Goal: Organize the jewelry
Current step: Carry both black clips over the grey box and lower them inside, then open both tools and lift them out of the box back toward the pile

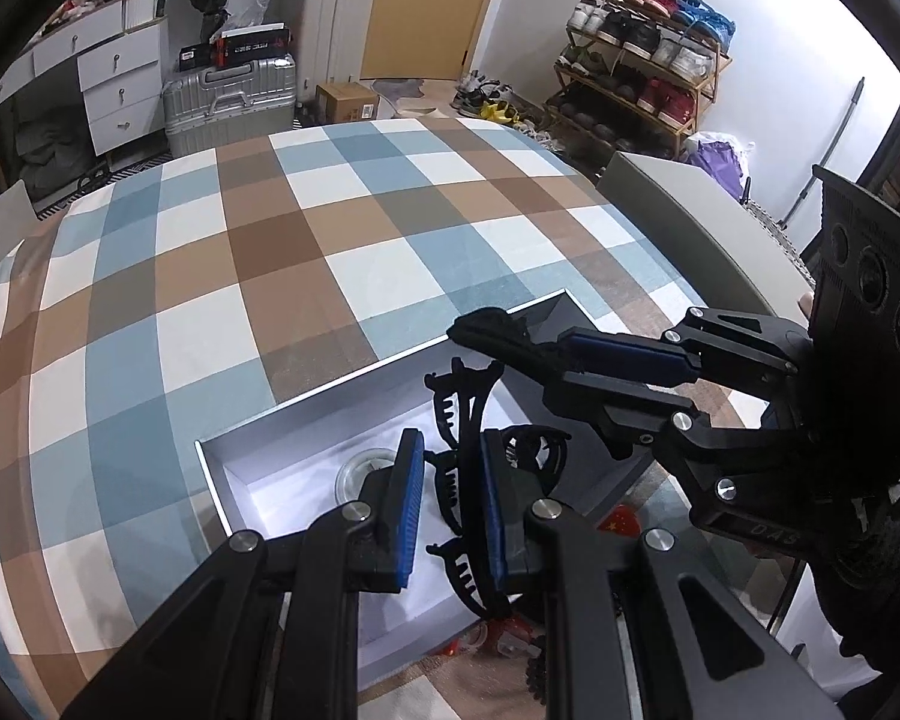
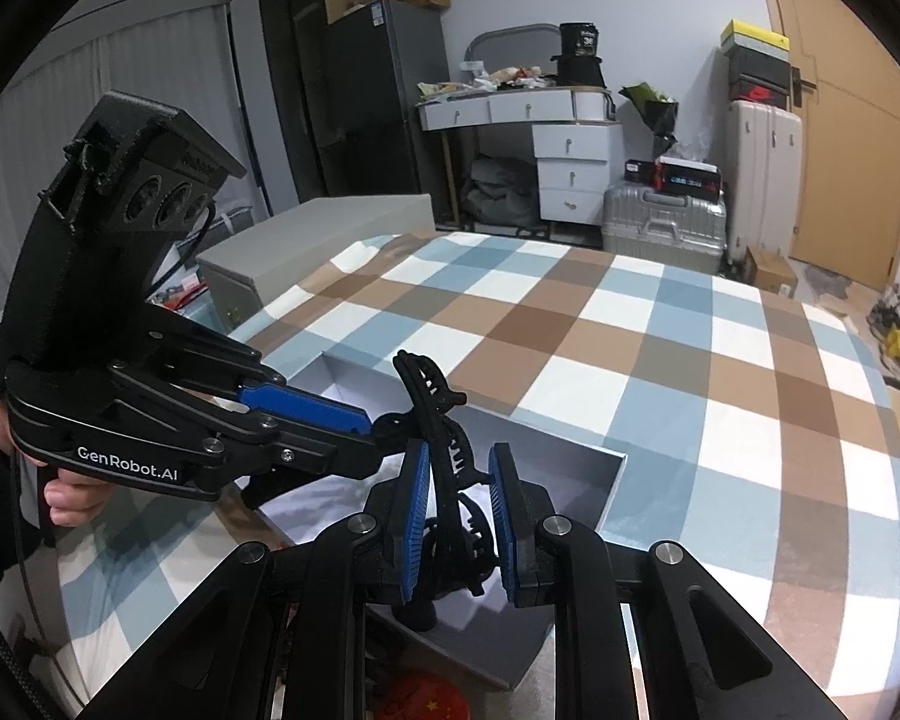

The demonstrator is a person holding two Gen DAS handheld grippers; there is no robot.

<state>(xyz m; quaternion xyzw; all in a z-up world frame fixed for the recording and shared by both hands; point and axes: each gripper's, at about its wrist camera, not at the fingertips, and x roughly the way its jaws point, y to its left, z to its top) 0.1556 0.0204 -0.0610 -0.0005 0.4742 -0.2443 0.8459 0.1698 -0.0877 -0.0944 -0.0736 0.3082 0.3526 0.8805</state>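
Observation:
A black claw hair clip (image 1: 459, 420) hangs over an open white box (image 1: 282, 414) on the checked tablecloth. In the left wrist view the clip stands upright between the blue pads of my left gripper (image 1: 450, 510), which is shut on it. My right gripper (image 1: 480, 336) reaches in from the right and its tips meet the clip's upper end. The right wrist view shows the same clip (image 2: 444, 456) pinched between the pads of my right gripper (image 2: 459, 516), with the left gripper (image 2: 381, 426) touching its side. A small round glass dish (image 1: 357, 471) lies in the box.
A grey box (image 1: 690, 222) stands on the table's far right side, also visible as the grey box (image 2: 306, 240). Small red trinkets (image 1: 510, 636) lie by the box's near edge. A person's hand (image 2: 66, 498) holds the left gripper. The checked tablecloth (image 2: 690, 360) stretches beyond the box.

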